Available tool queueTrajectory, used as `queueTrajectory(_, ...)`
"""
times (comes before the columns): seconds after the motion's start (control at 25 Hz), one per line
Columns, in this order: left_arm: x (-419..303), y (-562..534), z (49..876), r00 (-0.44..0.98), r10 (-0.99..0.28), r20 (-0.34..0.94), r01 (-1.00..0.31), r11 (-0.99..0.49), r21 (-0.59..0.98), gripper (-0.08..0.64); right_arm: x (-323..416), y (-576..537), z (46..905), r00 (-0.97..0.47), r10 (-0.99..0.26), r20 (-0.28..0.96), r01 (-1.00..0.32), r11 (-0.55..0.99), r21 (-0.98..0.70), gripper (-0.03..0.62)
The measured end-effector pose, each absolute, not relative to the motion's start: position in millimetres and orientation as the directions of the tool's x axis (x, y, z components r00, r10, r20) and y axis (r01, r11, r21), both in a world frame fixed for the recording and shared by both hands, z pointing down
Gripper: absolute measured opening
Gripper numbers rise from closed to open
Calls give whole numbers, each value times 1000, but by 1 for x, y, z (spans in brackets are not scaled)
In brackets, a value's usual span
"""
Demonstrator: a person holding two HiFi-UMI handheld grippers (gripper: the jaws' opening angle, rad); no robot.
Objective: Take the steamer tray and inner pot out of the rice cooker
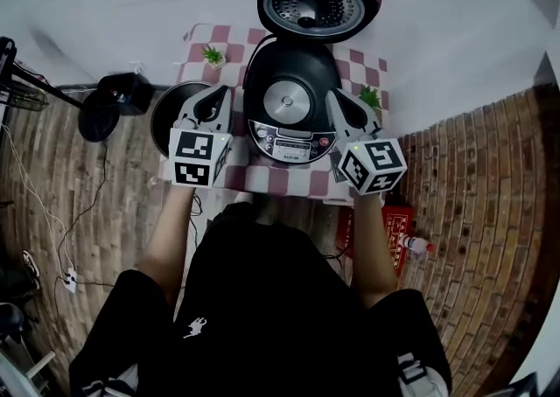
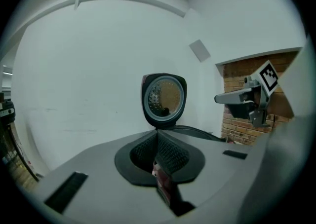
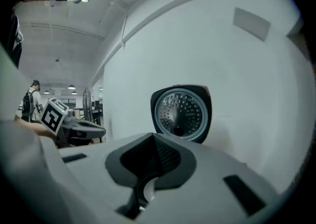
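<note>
Rice cooker (image 1: 262, 80) stands in the middle of the checked surface (image 1: 289, 181). Its lid (image 1: 315, 3) is thrown back at 12 o'clock, and its cavity shows only the bare silver heating plate (image 1: 289, 102). The inner pot (image 1: 168, 115), a dark round vessel, sits on the surface at 9 o'clock of the cooker, just beside it. It is partly hidden behind the left gripper (image 1: 217, 100), which hangs over its right edge. The head view does not settle whether the two touch. The right gripper (image 1: 341, 107) is at 3 o'clock of the cooker, close to its side wall, above the control panel (image 1: 293, 146). Both grippers point toward 12 o'clock, at the wall. In the left gripper view, the left gripper (image 2: 160, 154) has its jaws pressed together with nothing between them. The lid (image 2: 164, 100) is straight ahead at 12 o'clock and the right gripper (image 2: 245, 100) is at 3 o'clock. In the right gripper view, the right gripper (image 3: 154, 159) is likewise clenched on nothing, with the lid (image 3: 181, 112) at 12 o'clock and the left gripper (image 3: 79, 128) at 9 o'clock. Two small potted plants (image 1: 213, 56) stand at the back corners of the surface.
</note>
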State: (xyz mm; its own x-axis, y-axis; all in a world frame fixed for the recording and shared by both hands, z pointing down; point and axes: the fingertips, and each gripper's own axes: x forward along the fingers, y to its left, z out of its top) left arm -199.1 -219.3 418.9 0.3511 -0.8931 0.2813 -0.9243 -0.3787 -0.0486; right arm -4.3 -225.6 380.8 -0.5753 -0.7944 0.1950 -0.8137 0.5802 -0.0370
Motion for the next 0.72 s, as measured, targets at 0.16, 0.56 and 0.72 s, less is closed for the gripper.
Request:
queueTrajectory(0.16, -170, -200, 414, 345, -901, 263, -928, -370, -51, 3, 32, -199, 379, -552, -817, 166, -833, 549, -69, 2)
queueTrajectory(0.56, -114, -124, 407, 288, -923, 257, -946, -316, -75, 2, 106, -124, 380, -532, -836, 136, -847, 522, -99, 2)
queueTrajectory(0.72, -101, -94, 400, 250, -937, 244, -955, -280, -95, 3, 121, -98, 374, -543, -832, 114, -840, 536, -90, 2)
